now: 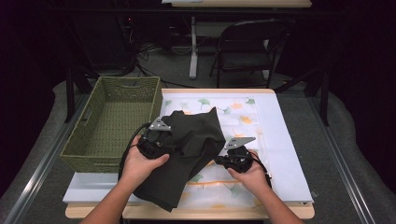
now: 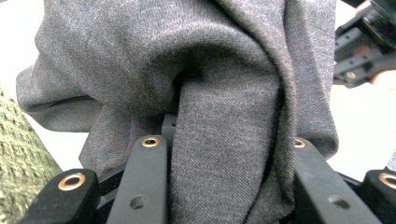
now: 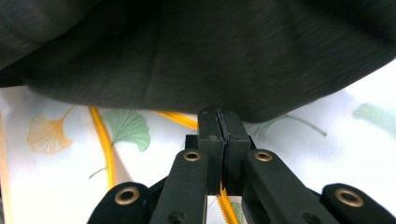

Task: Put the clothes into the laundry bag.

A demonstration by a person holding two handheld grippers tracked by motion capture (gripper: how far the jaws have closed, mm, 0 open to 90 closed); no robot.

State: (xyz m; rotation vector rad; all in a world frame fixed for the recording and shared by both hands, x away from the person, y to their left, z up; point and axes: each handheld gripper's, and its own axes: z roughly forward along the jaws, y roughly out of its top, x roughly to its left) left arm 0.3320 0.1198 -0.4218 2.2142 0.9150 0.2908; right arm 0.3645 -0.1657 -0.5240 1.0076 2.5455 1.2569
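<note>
A dark grey cloth [image 1: 191,144] hangs bunched above the table's middle, its lower end trailing toward the front edge. My left gripper [image 1: 161,137] is shut on a thick fold of it; in the left gripper view the cloth [image 2: 224,93] fills the gap between the jaws of the left gripper [image 2: 229,144]. My right gripper [image 1: 220,161] sits at the cloth's right edge. In the right gripper view the right gripper [image 3: 219,116] is shut, tips at the lower hem of the cloth [image 3: 201,60]. I cannot tell whether any fabric is pinched there.
A leaf-printed sheet [image 1: 236,119] covers the white table top [image 1: 285,154]; its yellow stripe [image 3: 100,140] runs under the right gripper. A green woven basket [image 1: 81,140] stands at the table's left. A folding chair [image 1: 247,46] is beyond the far edge.
</note>
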